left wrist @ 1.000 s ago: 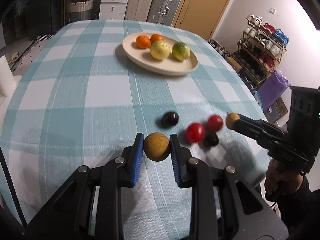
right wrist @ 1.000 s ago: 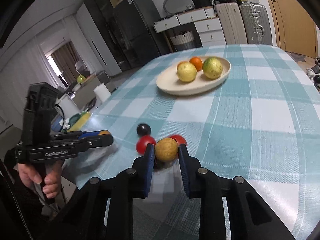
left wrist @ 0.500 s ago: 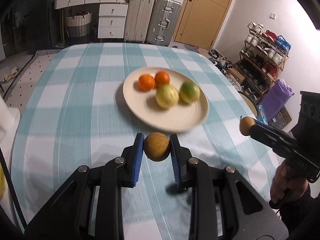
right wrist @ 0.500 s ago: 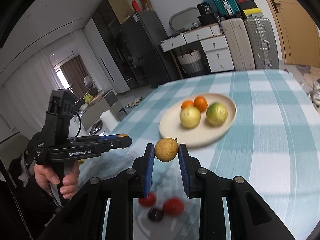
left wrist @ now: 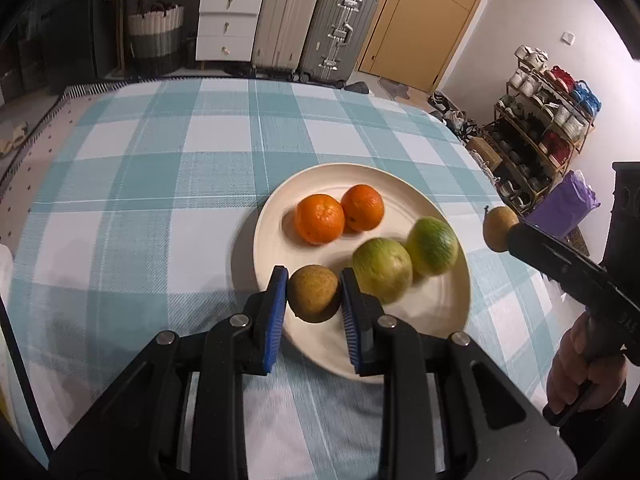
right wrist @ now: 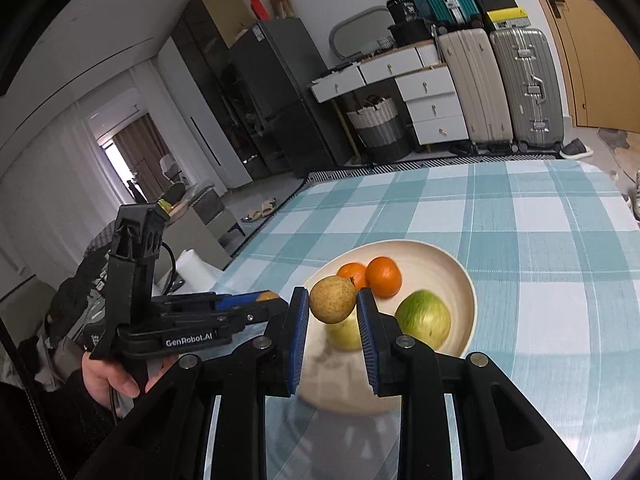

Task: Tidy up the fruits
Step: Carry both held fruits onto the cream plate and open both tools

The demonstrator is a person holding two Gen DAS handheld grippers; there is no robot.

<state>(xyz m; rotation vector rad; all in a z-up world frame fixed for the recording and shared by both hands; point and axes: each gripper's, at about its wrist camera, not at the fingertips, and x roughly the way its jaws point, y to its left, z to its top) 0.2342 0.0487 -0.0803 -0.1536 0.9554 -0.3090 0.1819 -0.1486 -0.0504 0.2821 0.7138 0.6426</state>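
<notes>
My left gripper (left wrist: 314, 294) is shut on a small brown fruit (left wrist: 313, 292), held over the near left part of the cream plate (left wrist: 276, 216). The plate holds two oranges (left wrist: 320, 218) and two yellow-green fruits (left wrist: 382, 270). My right gripper (right wrist: 333, 306) is shut on a second brown fruit (right wrist: 333, 298), above the plate's near edge (right wrist: 466, 280); this fruit also shows at the right in the left wrist view (left wrist: 498, 228). The left gripper also shows in the right wrist view (right wrist: 256, 304), left of the plate.
The plate sits on a table with a teal-and-white checked cloth (left wrist: 160, 184). Suitcases (left wrist: 316, 20), white drawers (left wrist: 228, 16) and a basket stand beyond the far edge. A shoe rack (left wrist: 548, 120) stands at the right.
Both grippers have lifted off the near table and moved forward to the plate, each still holding its brown fruit. The small red and dark fruits have dropped out of view.
</notes>
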